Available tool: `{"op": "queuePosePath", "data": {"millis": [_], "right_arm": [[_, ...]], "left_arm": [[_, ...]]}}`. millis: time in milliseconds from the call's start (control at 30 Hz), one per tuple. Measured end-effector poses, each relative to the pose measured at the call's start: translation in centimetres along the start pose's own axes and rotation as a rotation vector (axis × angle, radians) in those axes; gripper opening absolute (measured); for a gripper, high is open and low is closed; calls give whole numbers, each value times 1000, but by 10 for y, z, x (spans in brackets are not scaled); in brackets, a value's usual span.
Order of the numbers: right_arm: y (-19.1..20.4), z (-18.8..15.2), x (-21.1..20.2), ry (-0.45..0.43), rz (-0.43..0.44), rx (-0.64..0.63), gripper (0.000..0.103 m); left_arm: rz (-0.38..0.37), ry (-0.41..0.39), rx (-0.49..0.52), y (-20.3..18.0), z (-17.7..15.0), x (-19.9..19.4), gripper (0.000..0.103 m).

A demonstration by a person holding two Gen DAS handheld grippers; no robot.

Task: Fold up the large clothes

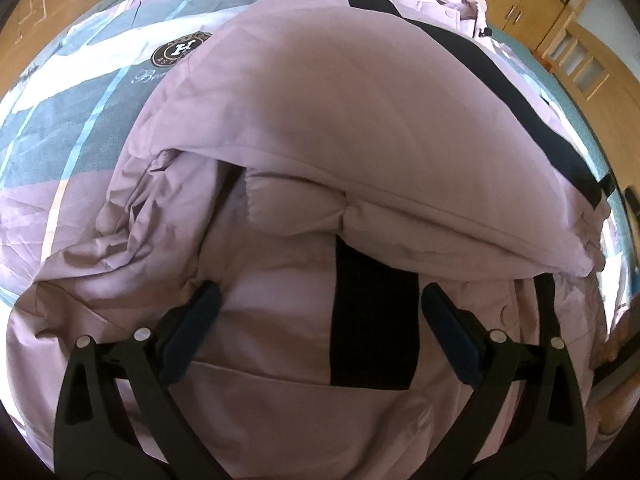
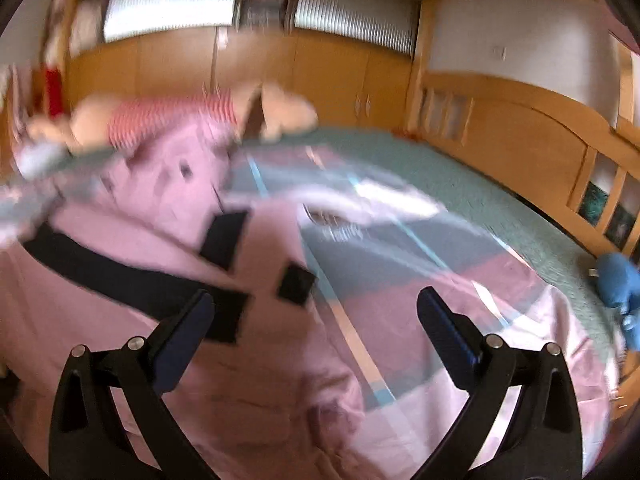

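Observation:
A large pale-pink padded coat (image 1: 340, 132) with black bands lies on the bed, one part folded over the rest. In the left wrist view my left gripper (image 1: 320, 300) is open and empty just above the coat's near part, over a black band (image 1: 372, 320). In the blurred right wrist view my right gripper (image 2: 316, 308) is open and empty above the coat's right edge (image 2: 132, 248); the coat's black bands (image 2: 120, 276) lie to its left.
The bed has a blue, grey and pink cover (image 1: 80, 92) with a round emblem (image 1: 180, 46). A striped plush toy (image 2: 168, 116) and pillows lie at the head. A blue toy (image 2: 620, 280) sits at the right edge. Wooden cabinets (image 2: 500, 136) surround the bed.

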State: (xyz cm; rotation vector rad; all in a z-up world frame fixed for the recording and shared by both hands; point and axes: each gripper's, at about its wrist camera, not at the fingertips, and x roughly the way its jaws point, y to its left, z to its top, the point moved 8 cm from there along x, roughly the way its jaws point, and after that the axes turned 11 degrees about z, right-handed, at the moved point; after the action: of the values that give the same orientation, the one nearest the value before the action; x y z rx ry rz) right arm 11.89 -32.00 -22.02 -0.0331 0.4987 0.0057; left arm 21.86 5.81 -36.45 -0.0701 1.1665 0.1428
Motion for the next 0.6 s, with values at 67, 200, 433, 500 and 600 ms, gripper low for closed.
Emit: {"op": "queuePosePath", "data": {"millis": [67, 200, 433, 500, 600], "right_arm": [[22, -4, 3, 21, 52, -82, 102], [62, -40, 30, 204, 107, -275, 102], [60, -67, 57, 348, 121, -278, 102], [63, -67, 57, 347, 113, -287, 102], [65, -68, 57, 350, 116, -285, 102]], "left_arm": [[21, -6, 17, -4, -1, 1, 101], [28, -11, 14, -4, 1, 2, 101], [30, -14, 14, -3, 1, 2, 101], [30, -14, 13, -4, 1, 2, 101], [30, -16, 14, -3, 1, 2, 101]]}}
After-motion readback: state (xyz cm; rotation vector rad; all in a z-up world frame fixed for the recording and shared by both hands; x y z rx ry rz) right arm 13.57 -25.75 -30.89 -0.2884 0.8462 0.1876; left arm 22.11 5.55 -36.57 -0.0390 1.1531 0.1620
